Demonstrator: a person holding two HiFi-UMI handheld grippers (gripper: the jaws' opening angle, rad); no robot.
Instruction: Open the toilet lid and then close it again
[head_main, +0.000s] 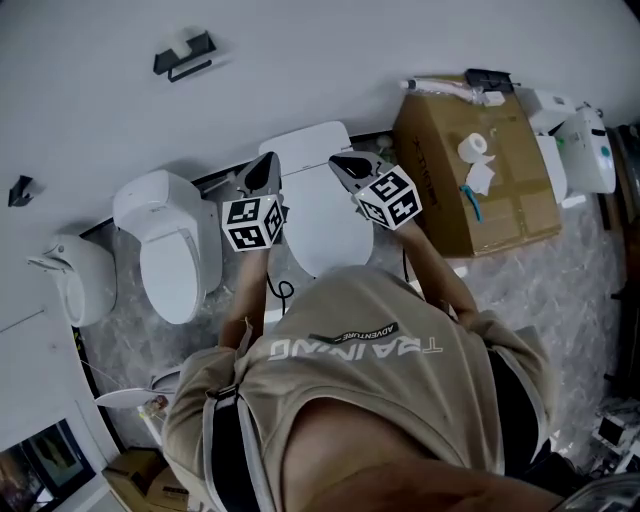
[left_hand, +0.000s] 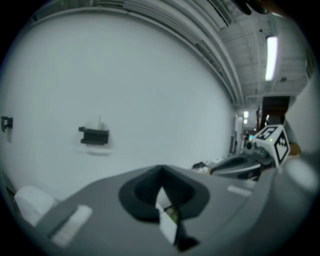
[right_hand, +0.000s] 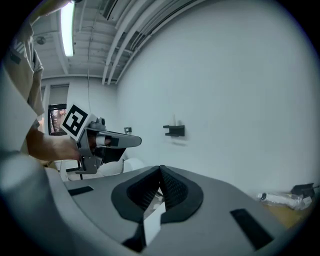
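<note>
Head view shows the person standing over the toilet lid (head_main: 318, 215), which looks to lie flat and down, between a second toilet (head_main: 172, 245) on the left and a cardboard box (head_main: 480, 180) on the right. The left gripper (head_main: 263, 168) and right gripper (head_main: 350, 163) hover side by side above the lid's rear part, near the wall (head_main: 320, 60), probably because both are kept level and ready before either reaches for the lid's edge. In the left gripper view and the right gripper view each pair of jaws is pressed together at the tips with nothing between them, pointing at bare wall and not at the lid.
</note>
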